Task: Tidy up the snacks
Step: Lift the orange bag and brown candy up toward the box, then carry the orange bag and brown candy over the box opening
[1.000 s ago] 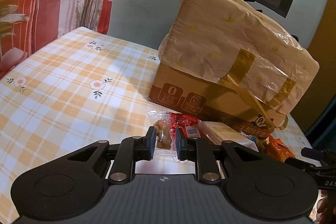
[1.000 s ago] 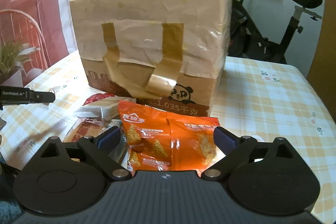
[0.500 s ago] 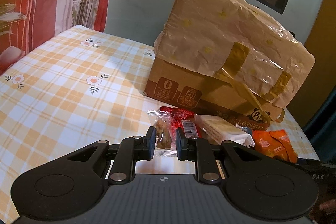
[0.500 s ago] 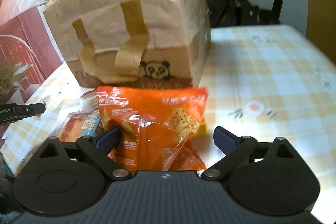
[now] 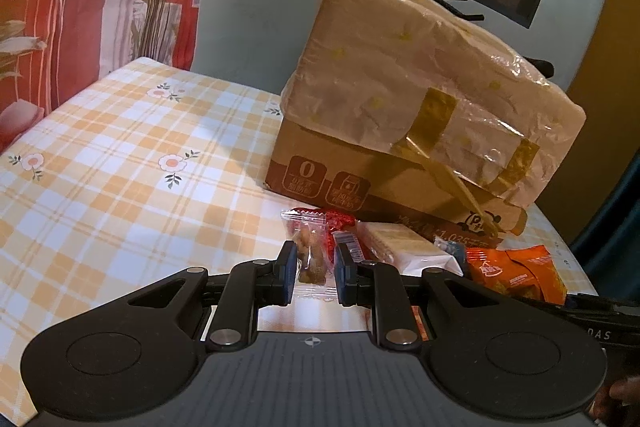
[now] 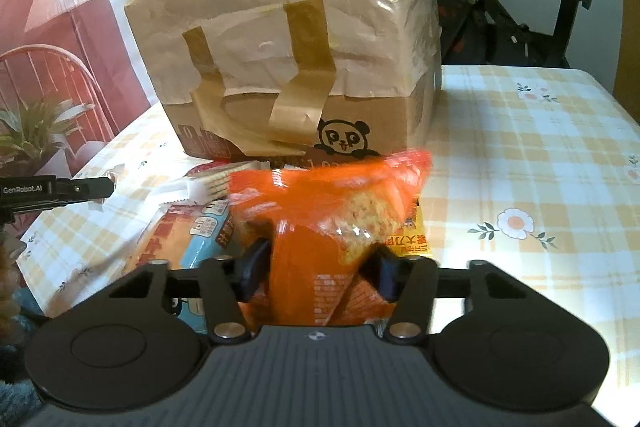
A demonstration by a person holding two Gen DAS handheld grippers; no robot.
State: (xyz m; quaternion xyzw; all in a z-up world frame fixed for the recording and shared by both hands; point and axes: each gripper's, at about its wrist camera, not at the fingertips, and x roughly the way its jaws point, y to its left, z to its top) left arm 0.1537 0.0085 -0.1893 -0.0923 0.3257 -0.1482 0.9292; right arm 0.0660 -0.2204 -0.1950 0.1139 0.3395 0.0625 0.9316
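My left gripper (image 5: 314,273) is shut on a small clear packet of brown snack pieces (image 5: 310,255), held just above the checked tablecloth (image 5: 120,187). Right of it lie a red packet (image 5: 340,221), a white wafer pack (image 5: 400,247) and an orange snack bag (image 5: 516,273). In the right wrist view my right gripper (image 6: 320,267) is closing, and the orange snack bag (image 6: 332,203) is bunched up between its pads. A blue-and-orange pack (image 6: 180,239) and the white wafer pack (image 6: 208,183) lie to its left.
A big cardboard box wrapped in paper and tape (image 6: 288,67) stands right behind the snacks. A yellow packet (image 6: 418,239) peeks from under the orange bag. An exercise bike (image 6: 520,7) stands beyond the table. The tablecloth (image 6: 540,147) stretches to the right.
The right jaws have come in from wide apart onto the orange bag, which now stands crumpled and higher between them. The left gripper kept its hold on the clear packet.
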